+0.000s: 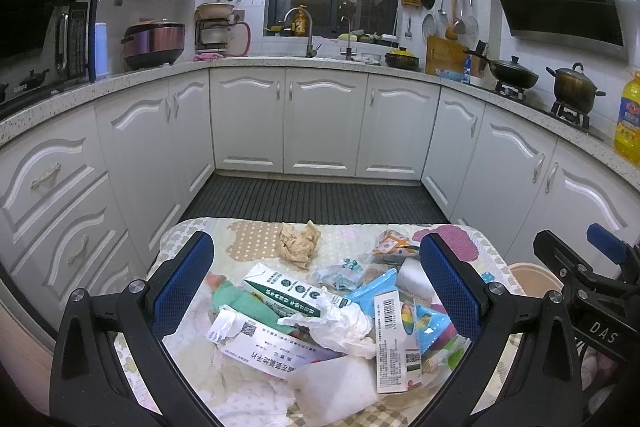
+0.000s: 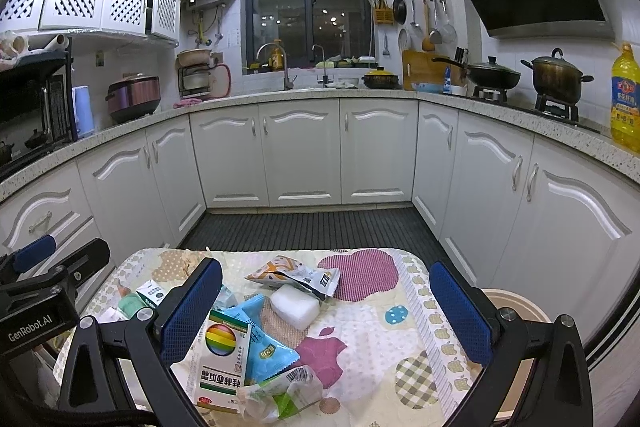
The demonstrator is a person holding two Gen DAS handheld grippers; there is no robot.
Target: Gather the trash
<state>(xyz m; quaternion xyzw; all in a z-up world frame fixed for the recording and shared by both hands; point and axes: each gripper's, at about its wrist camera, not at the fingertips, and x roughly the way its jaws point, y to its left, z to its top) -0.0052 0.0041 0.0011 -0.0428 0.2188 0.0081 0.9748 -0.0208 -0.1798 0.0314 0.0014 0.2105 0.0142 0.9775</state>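
I hold my left gripper (image 1: 316, 291) and right gripper (image 2: 326, 311) above the table (image 2: 424, 291), fingers wide and empty, over the milk carton (image 1: 280, 291) and medicine box (image 2: 222, 363).

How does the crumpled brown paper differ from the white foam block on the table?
The brown paper is tan, wrinkled and balled up with no set shape; the foam block is white, smooth and a rounded box. The paper lies alone near the table's far edge, while the block sits against a snack wrapper in the pile. Both lie loose on the table, and no hand-held gripper holds either.
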